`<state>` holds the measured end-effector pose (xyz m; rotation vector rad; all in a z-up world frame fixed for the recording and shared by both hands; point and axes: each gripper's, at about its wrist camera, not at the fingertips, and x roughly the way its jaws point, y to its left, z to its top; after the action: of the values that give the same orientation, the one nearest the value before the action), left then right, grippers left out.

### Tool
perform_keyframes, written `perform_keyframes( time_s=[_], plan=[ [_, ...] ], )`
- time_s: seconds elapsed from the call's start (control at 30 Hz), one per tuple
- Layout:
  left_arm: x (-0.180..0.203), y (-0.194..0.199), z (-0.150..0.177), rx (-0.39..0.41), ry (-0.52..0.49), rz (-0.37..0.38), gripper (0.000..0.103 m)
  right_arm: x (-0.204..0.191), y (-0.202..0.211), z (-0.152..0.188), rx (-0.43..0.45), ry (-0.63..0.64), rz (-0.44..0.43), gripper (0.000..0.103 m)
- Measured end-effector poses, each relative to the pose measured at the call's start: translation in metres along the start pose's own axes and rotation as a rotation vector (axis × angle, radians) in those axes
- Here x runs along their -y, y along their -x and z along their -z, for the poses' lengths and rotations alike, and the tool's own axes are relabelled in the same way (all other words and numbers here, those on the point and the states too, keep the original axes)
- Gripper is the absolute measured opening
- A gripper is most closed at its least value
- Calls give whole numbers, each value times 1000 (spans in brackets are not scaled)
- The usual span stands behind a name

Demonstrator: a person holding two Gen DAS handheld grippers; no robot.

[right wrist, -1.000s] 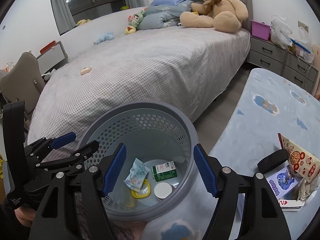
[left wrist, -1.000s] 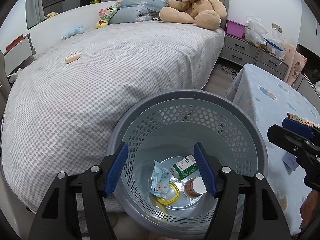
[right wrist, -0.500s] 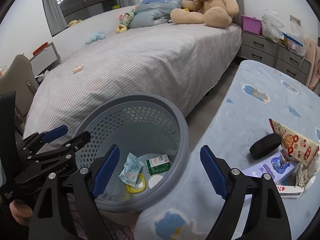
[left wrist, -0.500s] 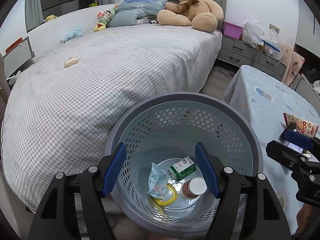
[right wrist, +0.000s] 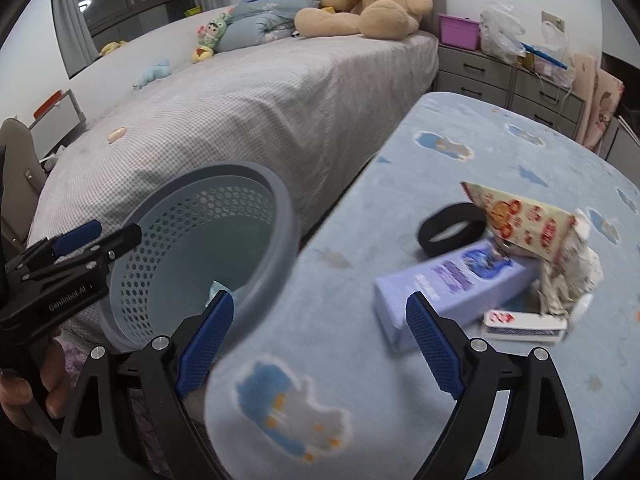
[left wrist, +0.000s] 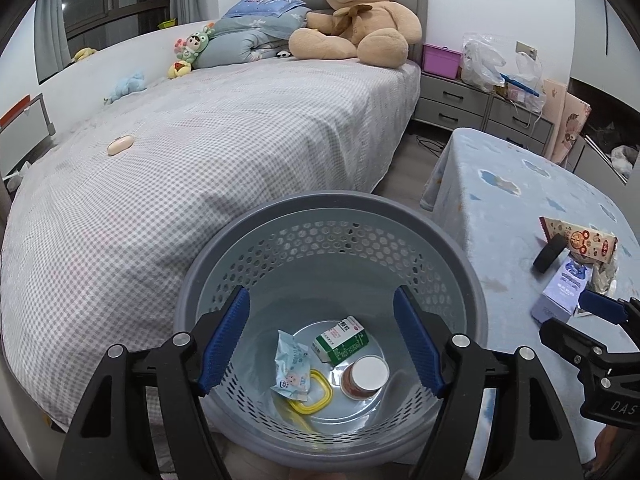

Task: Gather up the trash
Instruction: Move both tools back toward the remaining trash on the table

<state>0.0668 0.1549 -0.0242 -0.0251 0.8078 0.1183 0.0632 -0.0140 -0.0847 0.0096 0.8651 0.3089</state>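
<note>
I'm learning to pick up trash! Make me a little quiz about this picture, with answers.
1. True or false: the basket is empty.
2. Which lies on the table: A) purple box B) teddy bear C) green carton?
3. Fill in: neither the left gripper nor the right gripper, both opening, holds ____.

Key: 1 false, it holds a carton, wrapper and cup. 2 A. 3 anything.

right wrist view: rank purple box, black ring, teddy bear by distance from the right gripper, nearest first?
From the right gripper, whose jaws are opening with nothing between them:
1. purple box, on the table, just past the right finger.
2. black ring, behind the box.
3. teddy bear, at the bed's far end.
</note>
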Motion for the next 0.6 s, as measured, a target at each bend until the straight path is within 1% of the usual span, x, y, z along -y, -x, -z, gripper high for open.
perform_keyframes(
  time_s=[0.07,0.47,0.6],
  plan=[
    [7,2,0,4,-8,7,74,11,6,5,-1,-9,14,87],
    [59,10,1,26,-78,58,74,86,51,31,4,-91,100,90],
    [78,11,2,23,-108,89,74,109,62,36,-3,-101,129,90]
  ],
)
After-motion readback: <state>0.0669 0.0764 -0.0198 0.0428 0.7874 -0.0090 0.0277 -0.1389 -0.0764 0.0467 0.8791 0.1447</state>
